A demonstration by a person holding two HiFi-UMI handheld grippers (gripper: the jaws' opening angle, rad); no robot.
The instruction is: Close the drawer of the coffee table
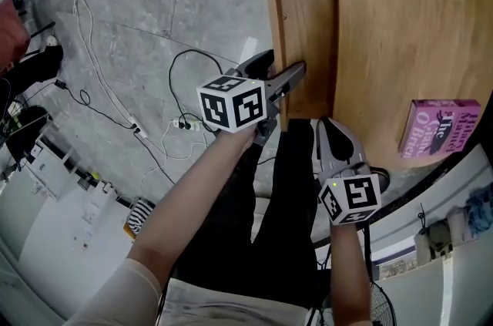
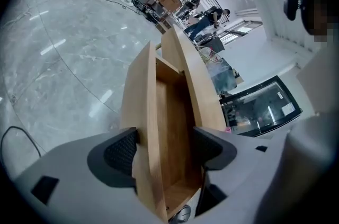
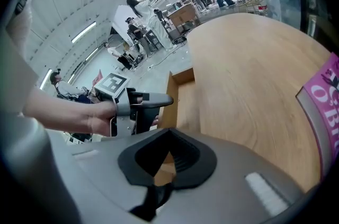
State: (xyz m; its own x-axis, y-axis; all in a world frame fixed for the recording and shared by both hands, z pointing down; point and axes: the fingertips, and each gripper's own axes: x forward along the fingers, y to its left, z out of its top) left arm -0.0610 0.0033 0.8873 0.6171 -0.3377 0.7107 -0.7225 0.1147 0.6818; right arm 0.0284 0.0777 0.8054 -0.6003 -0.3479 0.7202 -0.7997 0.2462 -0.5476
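The wooden coffee table (image 1: 408, 24) has its drawer (image 1: 308, 31) pulled out toward the left of the head view. My left gripper (image 1: 283, 84) is open and straddles the drawer's front panel (image 2: 142, 112). One pad (image 2: 121, 151) lies against the panel's outer face. The other pad (image 2: 207, 144) hangs inside the empty drawer, apart from the wood. My right gripper (image 1: 330, 129) hovers at the table's near edge, jaws shut with nothing between them. In the right gripper view the shut jaws (image 3: 169, 133) point at the drawer (image 3: 183, 98), with the left gripper (image 3: 151, 102) beside it.
A pink book (image 1: 439, 128) lies on the table top near its right edge, also in the right gripper view as a pink book (image 3: 324, 106). Cables (image 1: 115, 105) and a power strip run across the grey marble floor left of the drawer. A fan (image 1: 371, 303) stands by my legs.
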